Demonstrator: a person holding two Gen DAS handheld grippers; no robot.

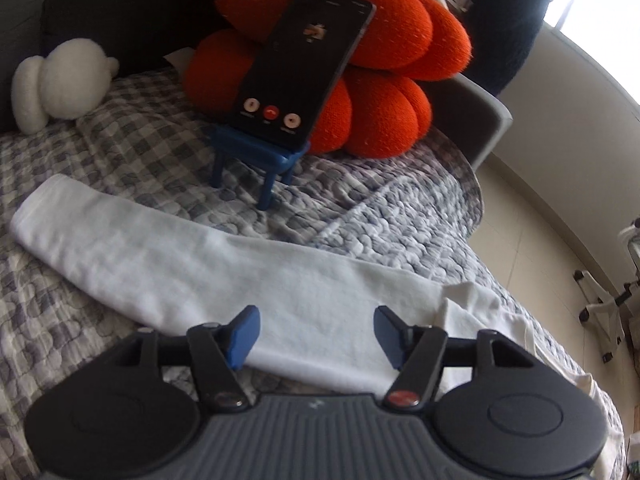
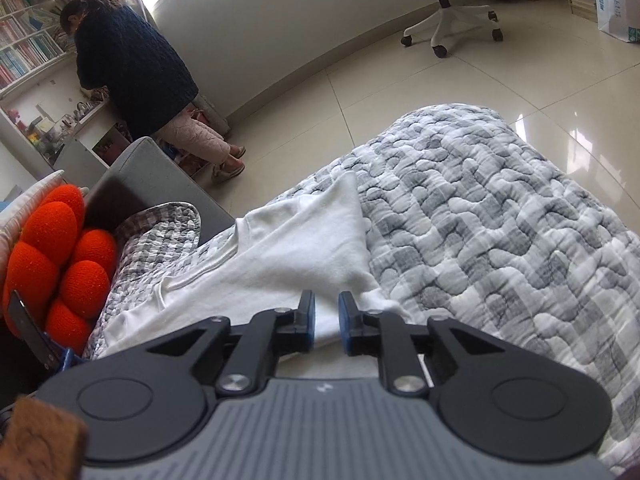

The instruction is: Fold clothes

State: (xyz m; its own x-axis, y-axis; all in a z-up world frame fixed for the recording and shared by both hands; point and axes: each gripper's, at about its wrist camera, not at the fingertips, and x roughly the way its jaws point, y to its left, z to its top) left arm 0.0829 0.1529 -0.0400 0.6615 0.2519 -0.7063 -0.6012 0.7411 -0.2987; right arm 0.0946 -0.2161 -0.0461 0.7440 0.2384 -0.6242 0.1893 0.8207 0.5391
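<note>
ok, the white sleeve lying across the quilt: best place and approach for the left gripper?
Probably the cuff end of the white sleeve, from above. It lies flat and free on the quilt, clear of the phone stand. The left gripper is open over mid-sleeve.

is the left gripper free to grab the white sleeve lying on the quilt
Probably yes: the left gripper hangs open right over the white sleeve, which lies flat on the quilt. Nothing sits between them; the phone stand is farther off.

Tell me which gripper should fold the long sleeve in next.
Probably left. The left gripper hangs open right over the white sleeve; the right gripper, nearly closed, faces the garment's body, not the sleeve.
</note>
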